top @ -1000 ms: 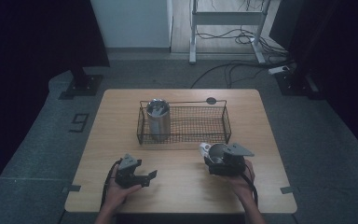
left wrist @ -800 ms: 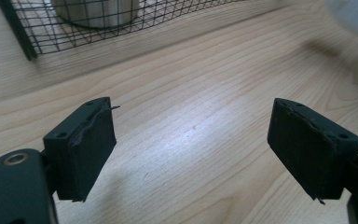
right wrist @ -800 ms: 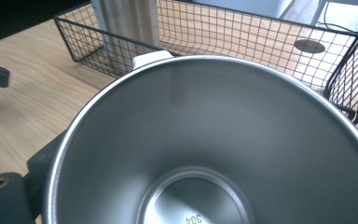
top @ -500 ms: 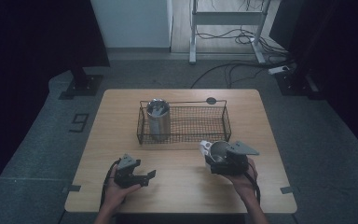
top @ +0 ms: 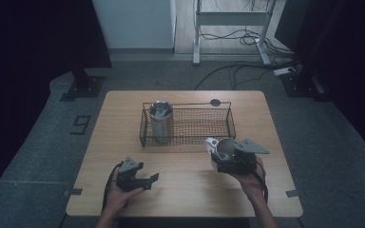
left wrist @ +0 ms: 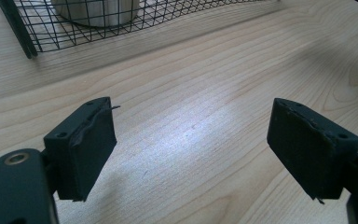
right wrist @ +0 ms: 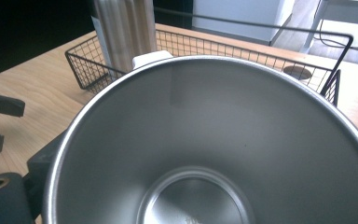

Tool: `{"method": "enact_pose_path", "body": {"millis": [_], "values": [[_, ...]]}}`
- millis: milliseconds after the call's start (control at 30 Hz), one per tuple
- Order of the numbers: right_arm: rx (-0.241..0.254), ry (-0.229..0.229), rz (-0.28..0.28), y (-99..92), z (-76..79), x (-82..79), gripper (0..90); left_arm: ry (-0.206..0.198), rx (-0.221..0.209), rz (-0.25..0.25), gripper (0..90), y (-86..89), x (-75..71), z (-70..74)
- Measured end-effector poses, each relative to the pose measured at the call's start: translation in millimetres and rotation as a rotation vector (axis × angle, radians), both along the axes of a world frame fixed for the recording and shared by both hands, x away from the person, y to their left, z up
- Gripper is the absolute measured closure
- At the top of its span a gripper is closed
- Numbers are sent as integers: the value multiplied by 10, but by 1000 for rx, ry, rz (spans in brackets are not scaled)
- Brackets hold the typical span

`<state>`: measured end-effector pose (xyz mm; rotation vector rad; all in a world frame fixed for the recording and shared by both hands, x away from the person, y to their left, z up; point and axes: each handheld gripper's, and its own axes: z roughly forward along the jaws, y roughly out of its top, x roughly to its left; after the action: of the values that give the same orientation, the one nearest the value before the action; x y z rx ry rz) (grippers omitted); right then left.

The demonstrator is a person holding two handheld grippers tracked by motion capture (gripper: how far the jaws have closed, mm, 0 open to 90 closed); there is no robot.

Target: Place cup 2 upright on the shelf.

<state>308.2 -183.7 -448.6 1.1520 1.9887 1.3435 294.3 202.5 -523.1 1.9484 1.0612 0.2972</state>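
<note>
The right gripper is clamped on a steel cup, held just above the table with its mouth tipped up toward the camera. In the right gripper view one black jaw sits against the cup's outer wall at 8 o'clock. The other jaw is hidden behind the rim, so I cannot tell whether it presses the outside or the inside.

A white handle sticks out of the cup at 10 o'clock in the high view. The cup is empty, and its bare floor is plain to see.

The basket lies at 11 o'clock from the cup, its near wall close by. A tall steel tumbler stands upright in its left end, leaving the right end free.

The left gripper rests well apart at 9 o'clock, near the table's front edge. Its jaws stand apart with nothing but wood between them.

The cup looks light, rigid and thin-walled, and it should not be fragile. Its polished steel is probably slippery, and the flared shape could let it squirm out of a pinch on the wall. A firm grip low on the wall seems safest. The handle is a second option, though the cup may swing from it
</note>
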Motion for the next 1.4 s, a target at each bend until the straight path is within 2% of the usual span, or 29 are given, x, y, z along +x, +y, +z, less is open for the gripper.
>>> {"method": "enact_pose_path", "body": {"millis": [300, 933, 1400], "values": [[2, -14, 7, 13, 146, 28, 62, 0, -5, 1, 155, 10, -1, 2], [5, -39, 16, 41, 351, 96, 62, 2, -8, 0, 155, 17, -4, 4], [21, -38, 17, 88, 482, 231, 62, 3, -16, 2, 155, 33, -4, 4]]}}
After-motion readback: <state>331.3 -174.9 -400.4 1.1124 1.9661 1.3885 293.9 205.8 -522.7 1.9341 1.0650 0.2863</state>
